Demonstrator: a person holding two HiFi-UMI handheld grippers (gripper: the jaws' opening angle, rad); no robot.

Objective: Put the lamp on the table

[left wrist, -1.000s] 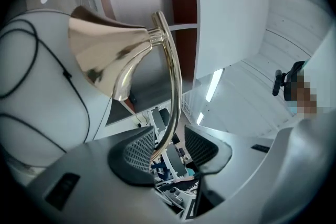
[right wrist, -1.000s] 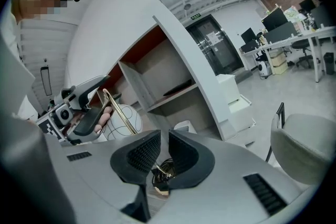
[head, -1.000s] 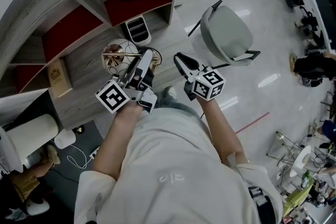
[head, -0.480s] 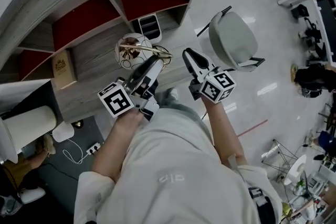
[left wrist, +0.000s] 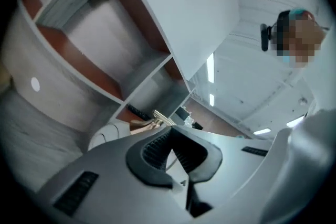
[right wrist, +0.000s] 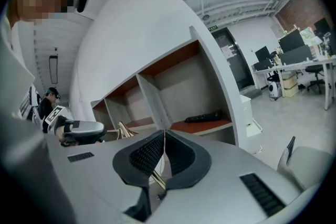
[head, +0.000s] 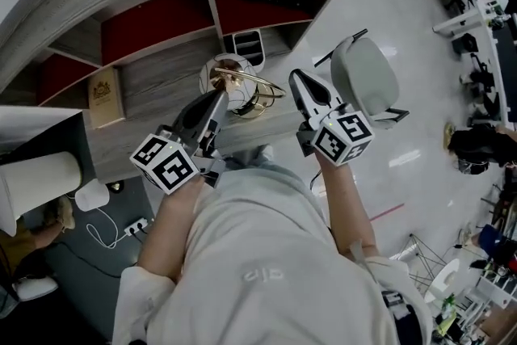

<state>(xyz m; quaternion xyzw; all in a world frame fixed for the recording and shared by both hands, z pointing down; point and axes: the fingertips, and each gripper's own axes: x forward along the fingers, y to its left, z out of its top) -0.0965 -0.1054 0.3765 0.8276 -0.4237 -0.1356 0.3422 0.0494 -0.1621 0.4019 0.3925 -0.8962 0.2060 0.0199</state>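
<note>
The left gripper (head: 218, 95) has just gone from wide apart to fully together, and its tips now meet on a brass part of the lamp (head: 242, 85). The right gripper (head: 299, 79) has closed the last small amount and pinches a thin brass rod (right wrist: 155, 179) of the lamp between its pads. The lamp sits between both grippers, low in front of the shelf (head: 161, 20), not yet on a table. Both grips appear set, so the lift can likely begin.
</note>
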